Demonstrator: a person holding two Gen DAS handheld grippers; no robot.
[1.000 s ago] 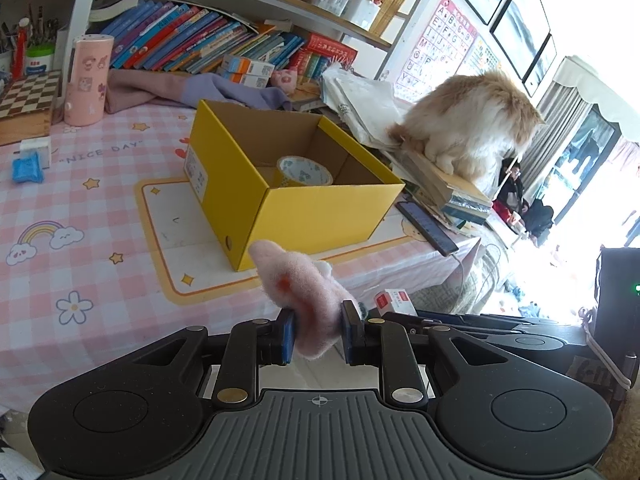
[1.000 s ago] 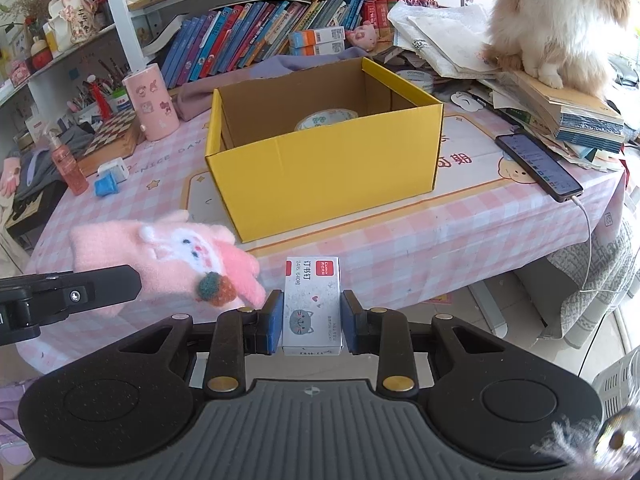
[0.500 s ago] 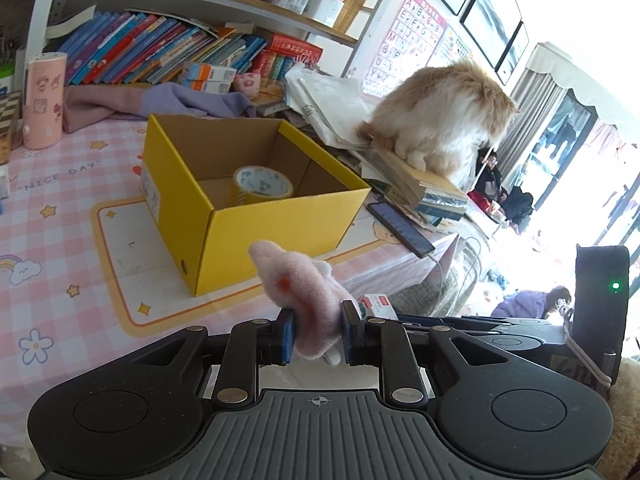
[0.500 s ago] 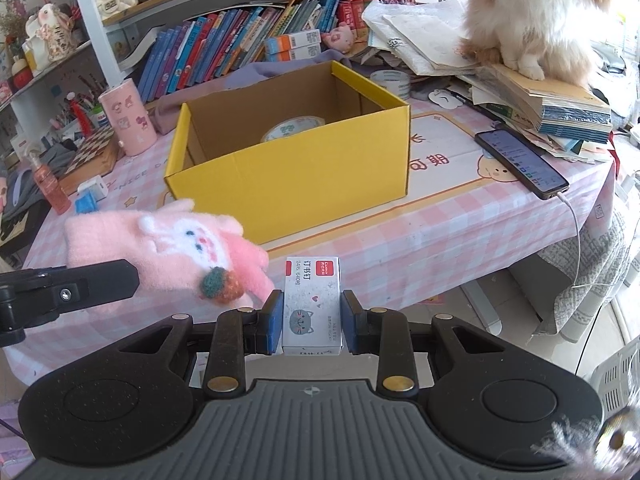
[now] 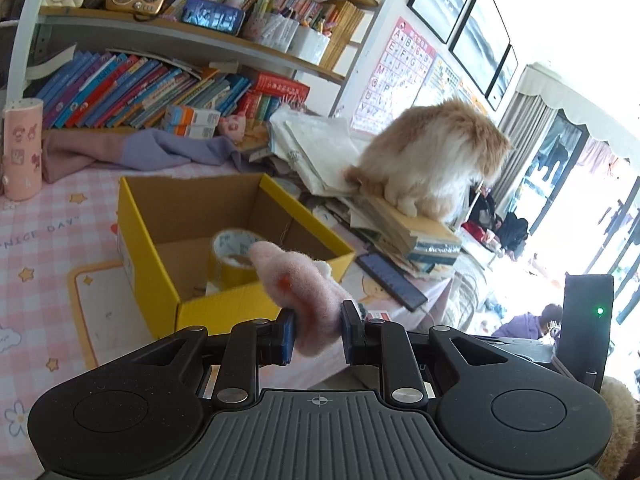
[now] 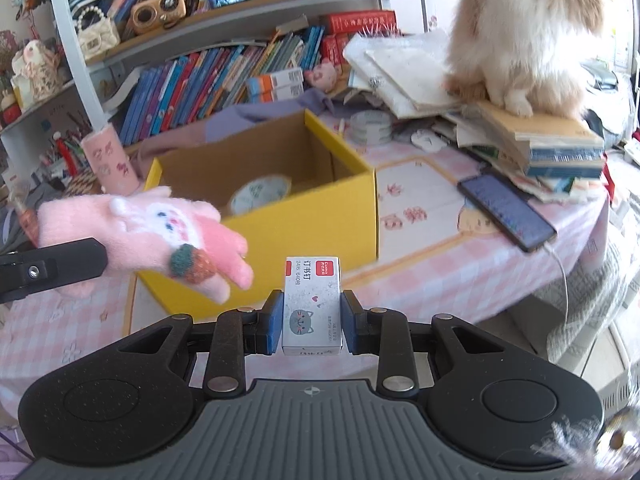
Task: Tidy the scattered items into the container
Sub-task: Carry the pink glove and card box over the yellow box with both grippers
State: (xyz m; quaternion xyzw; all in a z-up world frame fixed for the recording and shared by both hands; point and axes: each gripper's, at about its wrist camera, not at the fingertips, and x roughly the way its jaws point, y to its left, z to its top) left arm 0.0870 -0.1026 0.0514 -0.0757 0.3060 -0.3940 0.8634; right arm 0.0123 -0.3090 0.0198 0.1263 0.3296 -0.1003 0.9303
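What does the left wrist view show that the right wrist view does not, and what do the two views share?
Only the left wrist view shows the alphabet poster, the framed pictures and the curtained window. Only the right wrist view shows the small staple box clamped in the right gripper, and the bunny face on the pink glove. Both show the yellow box with a tape roll inside, the cat on stacked books, the phone, and the glove held by the left gripper.
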